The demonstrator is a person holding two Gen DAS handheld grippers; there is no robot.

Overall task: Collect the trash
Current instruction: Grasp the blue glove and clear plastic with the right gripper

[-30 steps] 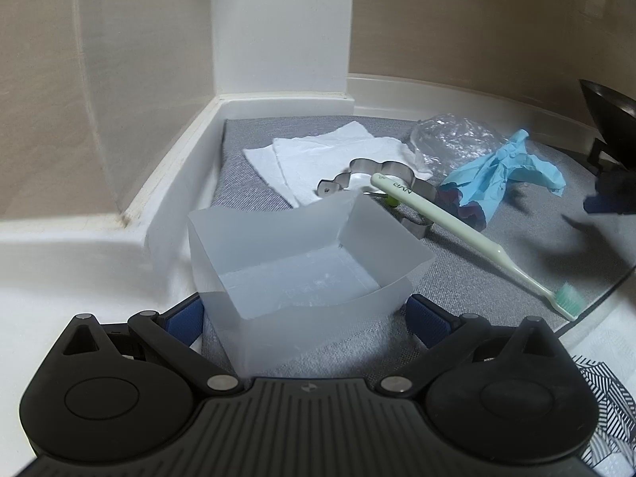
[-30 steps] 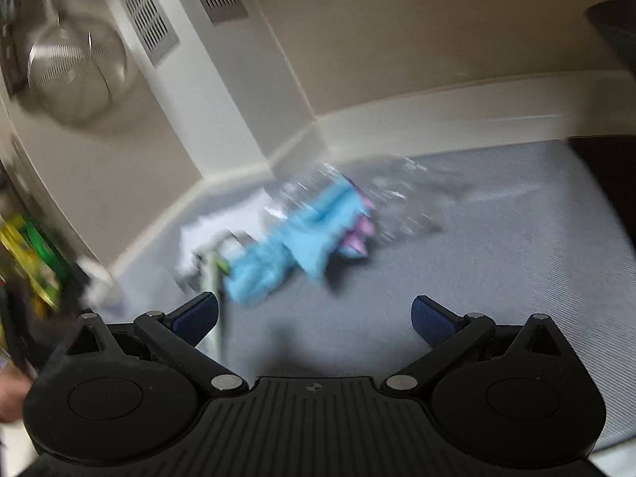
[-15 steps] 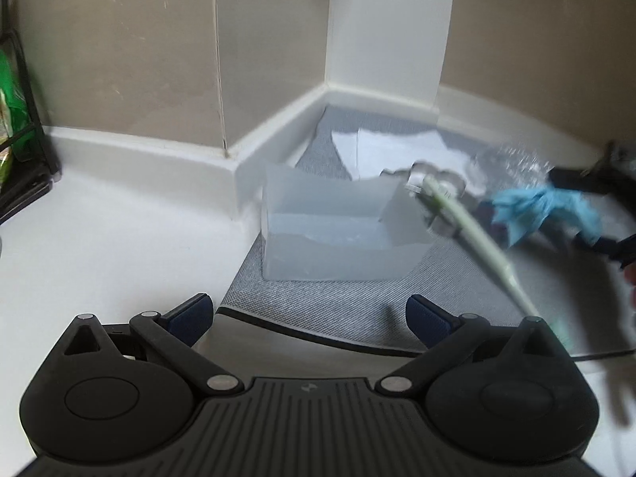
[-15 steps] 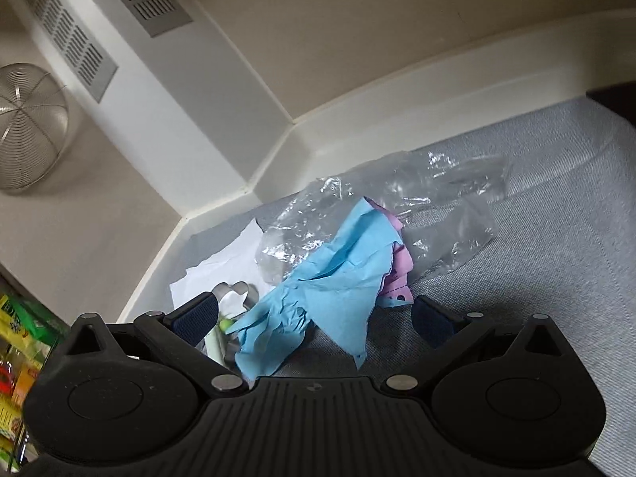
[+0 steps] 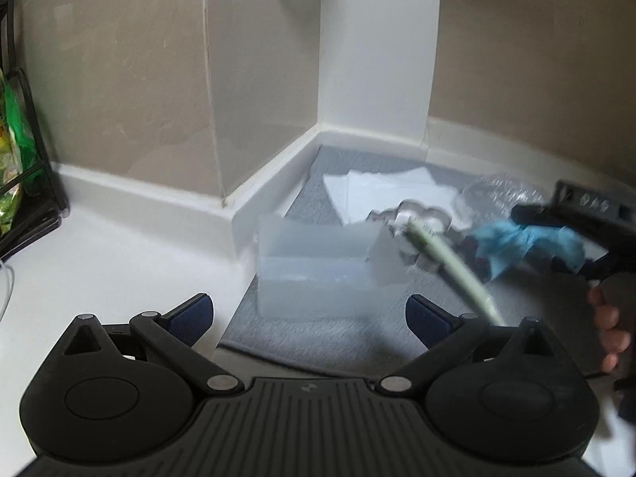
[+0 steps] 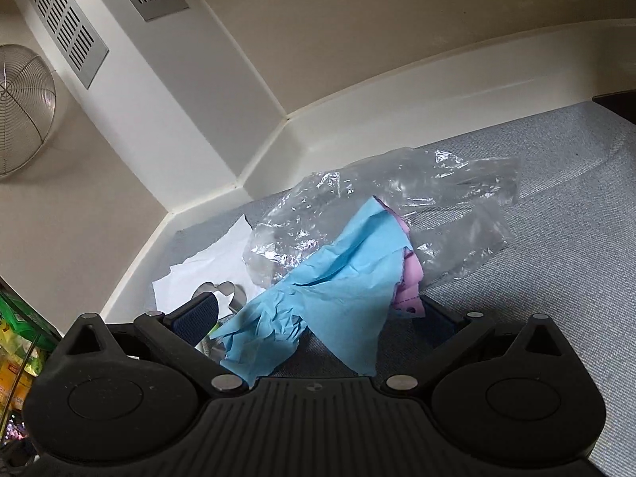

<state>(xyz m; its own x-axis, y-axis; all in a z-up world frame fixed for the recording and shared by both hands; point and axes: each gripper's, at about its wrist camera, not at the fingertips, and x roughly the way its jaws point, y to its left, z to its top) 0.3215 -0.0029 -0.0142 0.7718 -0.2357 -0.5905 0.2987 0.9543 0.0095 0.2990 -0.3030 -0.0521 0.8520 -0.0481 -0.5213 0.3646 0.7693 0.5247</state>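
Here our left gripper hung with its jaws spread wide and empty above the white worktop, well short of the translucent plastic bin at twelve o'clock. The bin stood upright on the near part of the grey mat. At one o'clock from it lay a pale green toothbrush across a metal cookie cutter, with white paper beyond.

Our right gripper had its jaws spread on either side of the crumpled blue glove, not yet closed on it. The glove lay on the mat over a pink scrap, and clear plastic wrap spread behind it toward one o'clock. In the left view, fingers showed at three o'clock, holding that gripper.
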